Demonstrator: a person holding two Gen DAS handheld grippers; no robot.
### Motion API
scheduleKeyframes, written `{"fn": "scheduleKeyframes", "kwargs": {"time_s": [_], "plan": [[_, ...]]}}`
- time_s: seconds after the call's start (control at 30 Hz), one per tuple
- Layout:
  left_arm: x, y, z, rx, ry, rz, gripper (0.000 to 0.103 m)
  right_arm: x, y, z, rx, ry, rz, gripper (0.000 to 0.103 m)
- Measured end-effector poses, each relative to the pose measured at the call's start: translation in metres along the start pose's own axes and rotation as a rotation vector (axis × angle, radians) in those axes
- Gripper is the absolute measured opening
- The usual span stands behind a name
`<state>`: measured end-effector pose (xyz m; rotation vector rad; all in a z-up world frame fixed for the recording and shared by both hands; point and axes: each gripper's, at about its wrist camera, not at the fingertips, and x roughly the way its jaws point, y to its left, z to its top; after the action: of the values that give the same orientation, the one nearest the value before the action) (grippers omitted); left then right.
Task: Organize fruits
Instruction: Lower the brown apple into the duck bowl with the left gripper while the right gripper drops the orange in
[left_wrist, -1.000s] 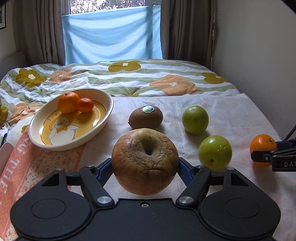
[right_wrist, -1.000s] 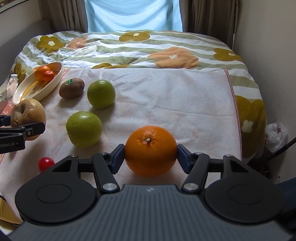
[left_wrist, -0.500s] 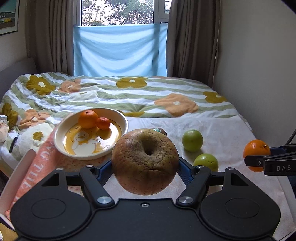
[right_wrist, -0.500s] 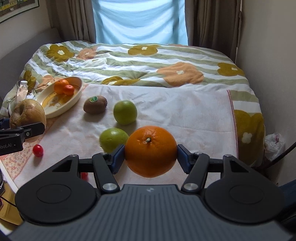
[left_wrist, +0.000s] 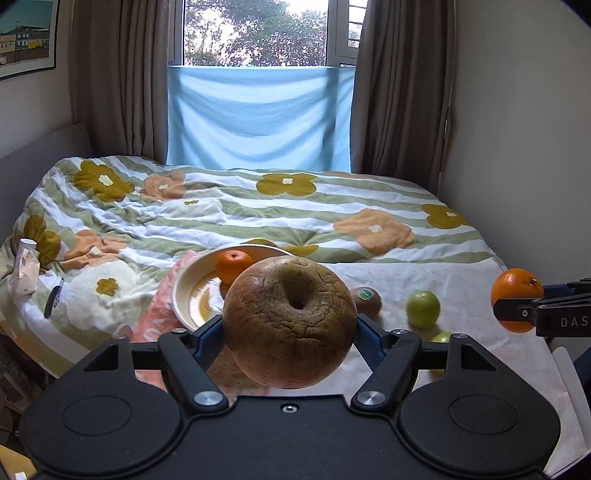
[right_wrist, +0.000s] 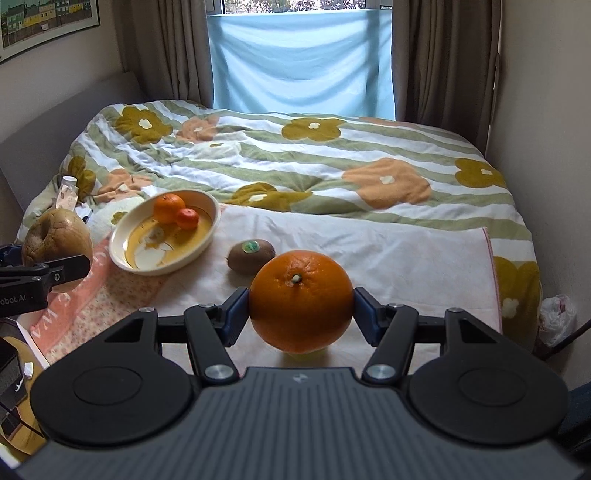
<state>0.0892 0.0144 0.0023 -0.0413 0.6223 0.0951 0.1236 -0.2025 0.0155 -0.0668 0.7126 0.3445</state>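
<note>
My left gripper (left_wrist: 290, 328) is shut on a wrinkled brown apple (left_wrist: 290, 317) and holds it high above the bed; it also shows in the right wrist view (right_wrist: 55, 236). My right gripper (right_wrist: 301, 314) is shut on a large orange (right_wrist: 301, 301), also lifted; the orange shows at the right of the left wrist view (left_wrist: 515, 295). A cream bowl (right_wrist: 207, 243) on the towel holds two small oranges (right_wrist: 169, 207). A kiwi (right_wrist: 251, 254) lies right of the bowl. Two green apples (left_wrist: 423, 308) lie on the towel.
A white towel (right_wrist: 406, 258) covers the near part of a flowered quilt (right_wrist: 314, 158). A pink patterned cloth (right_wrist: 92, 299) lies under the bowl's left side. A small bottle (right_wrist: 66, 192) lies at the bed's left edge. A wall runs along the right.
Both grippers have risen and pulled back from the bed with their fruit still held. The bowl and loose fruit now look smaller and farther below.
</note>
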Motion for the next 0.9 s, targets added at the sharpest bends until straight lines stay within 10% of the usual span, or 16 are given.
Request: {"fn": "scheduleKeyframes", "kwargs": {"time_s": [0.9], "plan": [[0.125,0.122,0.035,0.13,0.099,-0.123,0.077,0.106,0.142,0.057,0.095,0.04,-0.045,0.075]]}}
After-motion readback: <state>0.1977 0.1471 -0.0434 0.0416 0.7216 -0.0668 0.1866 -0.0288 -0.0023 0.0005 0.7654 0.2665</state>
